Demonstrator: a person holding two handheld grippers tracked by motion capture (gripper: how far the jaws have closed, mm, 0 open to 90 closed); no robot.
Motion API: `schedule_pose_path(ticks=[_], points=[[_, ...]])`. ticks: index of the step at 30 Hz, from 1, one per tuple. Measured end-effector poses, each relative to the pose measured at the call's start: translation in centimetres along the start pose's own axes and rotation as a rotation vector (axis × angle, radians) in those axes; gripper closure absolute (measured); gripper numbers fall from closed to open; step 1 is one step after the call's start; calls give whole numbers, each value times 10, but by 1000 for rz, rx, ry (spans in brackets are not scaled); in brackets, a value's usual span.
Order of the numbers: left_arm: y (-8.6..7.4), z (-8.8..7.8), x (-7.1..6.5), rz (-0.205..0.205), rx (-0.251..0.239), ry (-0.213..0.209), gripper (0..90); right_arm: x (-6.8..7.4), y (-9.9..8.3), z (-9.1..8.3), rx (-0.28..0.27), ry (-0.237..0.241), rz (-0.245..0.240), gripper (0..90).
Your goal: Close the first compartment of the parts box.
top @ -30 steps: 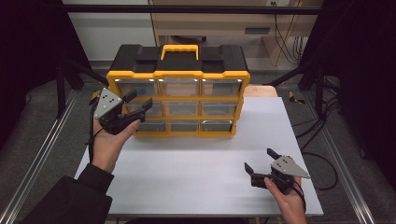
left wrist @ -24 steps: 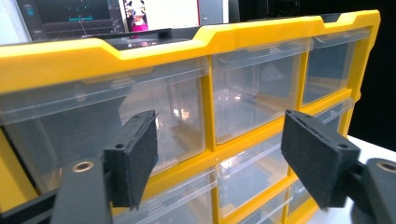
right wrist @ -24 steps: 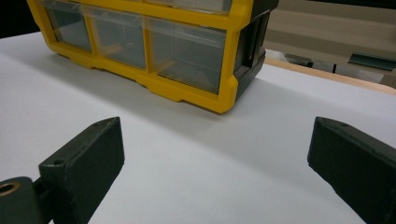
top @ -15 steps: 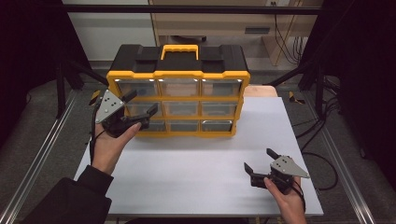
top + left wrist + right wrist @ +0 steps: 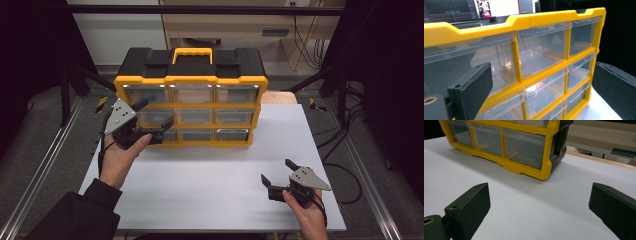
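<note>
A yellow and black drawer cabinet point(image 5: 191, 97) is standing upright toward the far side of the white desk point(image 5: 215, 175), its front of clear drawers facing the person. The drawers are sitting in three rows of three within the yellow frame, and a yellow handle point(image 5: 192, 51) is lying flat on the black top.

The left gripper point(image 5: 152, 120) is being held at the cabinet's left column of drawers, in front of the middle row. Its jaws have just been opening and are now standing wide apart; no drawer is pinched between them. In the left gripper view the clear drawer fronts point(image 5: 541, 53) are lying close ahead between the two black jaws, all appearing pushed in. Whether a jaw tip is touching the cabinet cannot be told from these pictures.

The right gripper point(image 5: 279, 172) is resting low near the desk's near right part, well apart from the cabinet. Its jaws are standing apart with nothing between them, and in the right gripper view they are pointing across bare desk surface toward the cabinet's lower right corner point(image 5: 544, 170).
</note>
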State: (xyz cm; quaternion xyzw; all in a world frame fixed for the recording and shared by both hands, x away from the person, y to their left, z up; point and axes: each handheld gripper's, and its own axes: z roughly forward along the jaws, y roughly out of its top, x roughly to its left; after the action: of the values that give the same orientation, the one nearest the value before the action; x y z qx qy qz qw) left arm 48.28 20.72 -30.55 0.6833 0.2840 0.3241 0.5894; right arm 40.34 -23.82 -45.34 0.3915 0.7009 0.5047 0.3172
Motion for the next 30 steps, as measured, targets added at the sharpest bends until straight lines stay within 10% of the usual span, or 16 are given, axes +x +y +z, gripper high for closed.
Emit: schedule_pose_path(ticks=[30], points=[[-15, 3, -16, 14, -1, -31, 20, 0, 0, -1, -2, -1, -7, 39]])
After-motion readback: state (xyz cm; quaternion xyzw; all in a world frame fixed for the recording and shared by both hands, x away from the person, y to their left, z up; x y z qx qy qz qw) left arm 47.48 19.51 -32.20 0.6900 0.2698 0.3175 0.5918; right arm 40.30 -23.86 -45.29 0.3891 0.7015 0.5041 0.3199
